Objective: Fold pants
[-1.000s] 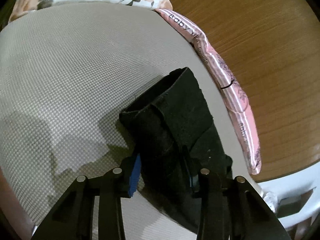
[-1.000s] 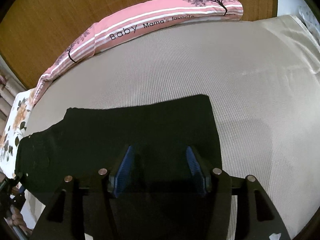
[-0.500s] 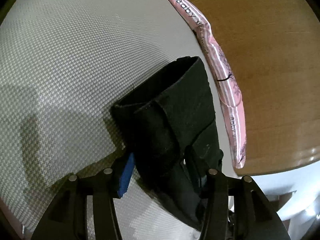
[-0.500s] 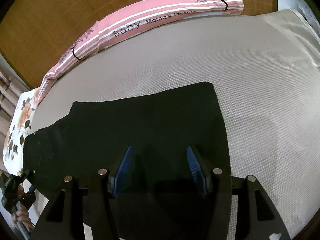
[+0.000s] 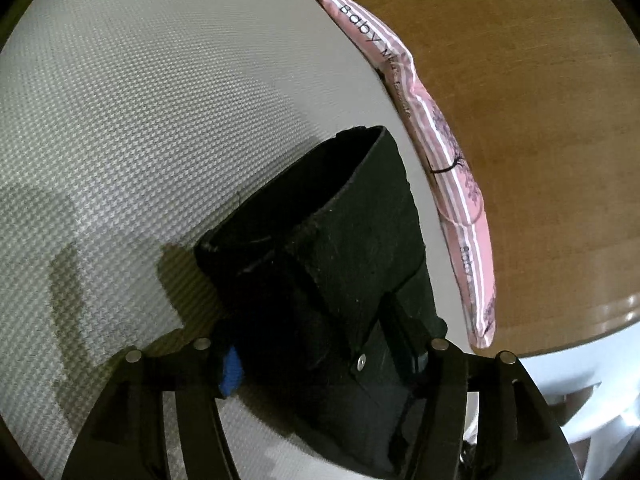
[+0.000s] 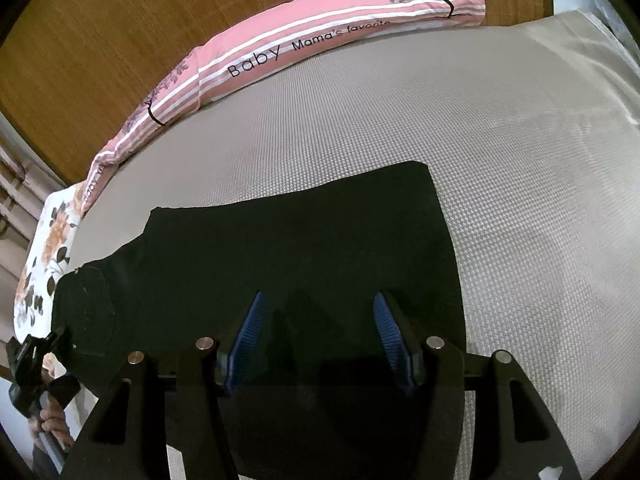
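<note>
A pink striped pillow (image 6: 320,46) lies along the grey mattress (image 6: 500,160) beside a floral pillow (image 6: 44,256).

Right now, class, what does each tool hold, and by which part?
Left tool: black pants, bunched at their waistband end. Right tool: open above them, holding nothing.

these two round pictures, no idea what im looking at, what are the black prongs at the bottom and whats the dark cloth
No robot here: a person holds a two-finger gripper in each hand, and each gripper carries a fisheye camera looking along its fingers, hence the round pictures. The black prongs with blue pads are those fingers.

One picture is from the left gripper, the other from the right gripper. The dark cloth is a pair of black pants lying on a grey woven mattress, with a pink striped pillow along its far edge by a wooden headboard.

The pants pass between the left gripper's fingers at one end; whether it grips them is hard to tell. The right gripper hangs open above them.
</note>
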Tool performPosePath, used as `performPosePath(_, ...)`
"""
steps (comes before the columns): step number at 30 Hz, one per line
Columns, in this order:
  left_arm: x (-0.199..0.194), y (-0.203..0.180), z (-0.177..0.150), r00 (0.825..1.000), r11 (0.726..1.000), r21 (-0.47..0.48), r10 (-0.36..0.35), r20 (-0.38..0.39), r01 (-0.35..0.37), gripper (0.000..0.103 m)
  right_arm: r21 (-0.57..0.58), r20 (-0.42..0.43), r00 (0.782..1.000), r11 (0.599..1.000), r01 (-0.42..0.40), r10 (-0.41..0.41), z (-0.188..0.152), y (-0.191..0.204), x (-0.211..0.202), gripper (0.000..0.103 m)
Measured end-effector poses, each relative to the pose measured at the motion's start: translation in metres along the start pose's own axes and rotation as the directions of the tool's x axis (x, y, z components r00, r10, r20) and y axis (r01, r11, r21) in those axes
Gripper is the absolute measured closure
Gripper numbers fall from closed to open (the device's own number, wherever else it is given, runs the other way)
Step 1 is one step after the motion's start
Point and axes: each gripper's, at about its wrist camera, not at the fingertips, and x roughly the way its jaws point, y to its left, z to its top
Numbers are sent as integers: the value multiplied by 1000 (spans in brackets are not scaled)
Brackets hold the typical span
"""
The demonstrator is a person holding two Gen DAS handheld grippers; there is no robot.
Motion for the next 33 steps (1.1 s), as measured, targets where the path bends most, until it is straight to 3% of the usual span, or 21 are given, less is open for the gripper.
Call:
performPosePath(2, 0, -4, -3, 999, 999, 28, 41, 15, -41, 58, 3, 6, 1000, 1000, -3, 3, -1, -2, -3, 48)
performPosePath(5, -2, -10, -6, 997, 994, 78, 72, 28, -74, 73, 11, 4, 1000, 1000, -8, 8, -3, -8, -6, 48)
performPosePath(10, -9, -44, -14, 989, 975, 178, 124, 80, -136, 79, 11, 6, 1000, 1000, 4, -4, -5, -14, -12, 48)
performPosePath(17, -22, -110, -29, 988, 932, 338, 97, 117, -132, 81, 17, 16, 1000, 1000, -2, 1, -9, -23, -27, 48)
performPosePath(20, -20, -143, -39, 987, 904, 405, 94, 128, -139, 81, 18, 29, 1000, 1000, -4, 3, -9, -29, -38, 48)
performPosePath(23, -15, -176, -54, 994, 870, 484, 53, 100, -95, 81, 23, 46, 999, 1000, -16, 15, -9, -36, -51, 48)
performPosePath(29, 14, -242, -98, 1000, 775, 632, 8, 26, -22, 82, 44, 72, 997, 999, -20, 17, -8, -53, -73, 48)
performPosePath(33, 43, -278, -131, 998, 720, 691, -16, -68, 59, 82, 82, 112, 994, 996, -23, 13, -7, -68, -83, 48)
